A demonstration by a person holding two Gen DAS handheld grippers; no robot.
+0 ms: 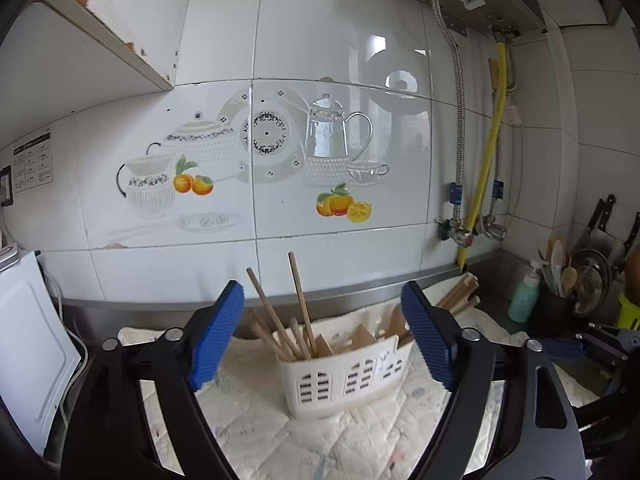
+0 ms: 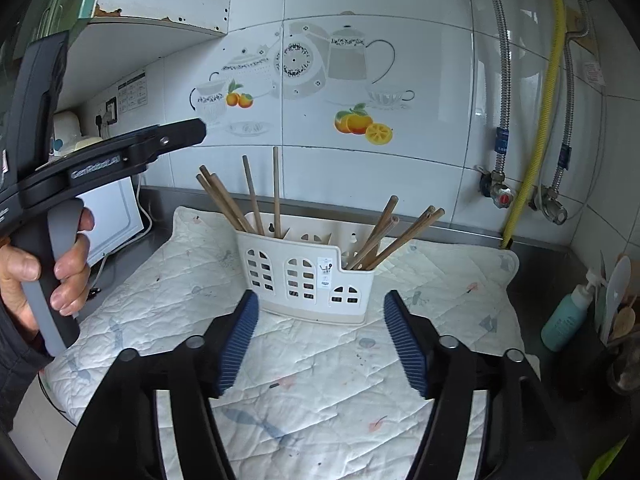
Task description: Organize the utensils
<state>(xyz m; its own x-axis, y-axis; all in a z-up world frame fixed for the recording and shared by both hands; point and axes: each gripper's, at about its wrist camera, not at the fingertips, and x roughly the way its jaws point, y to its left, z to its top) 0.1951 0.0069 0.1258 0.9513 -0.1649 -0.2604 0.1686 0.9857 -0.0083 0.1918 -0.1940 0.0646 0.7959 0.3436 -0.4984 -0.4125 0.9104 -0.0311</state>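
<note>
A white plastic utensil holder with arched cut-outs stands on a quilted mat. Several wooden chopsticks stick up from its left compartment, and another bunch leans out of the right one. My left gripper is open just in front of the holder with nothing between its blue pads. From the side, the left gripper shows above the mat's left part, held by a hand. My right gripper is open and empty, short of the holder.
A teal pump bottle and a dark pot of spoons stand at the right. A white appliance sits at the left. Pipes and valves run down the tiled wall. A cabinet overhangs the upper left.
</note>
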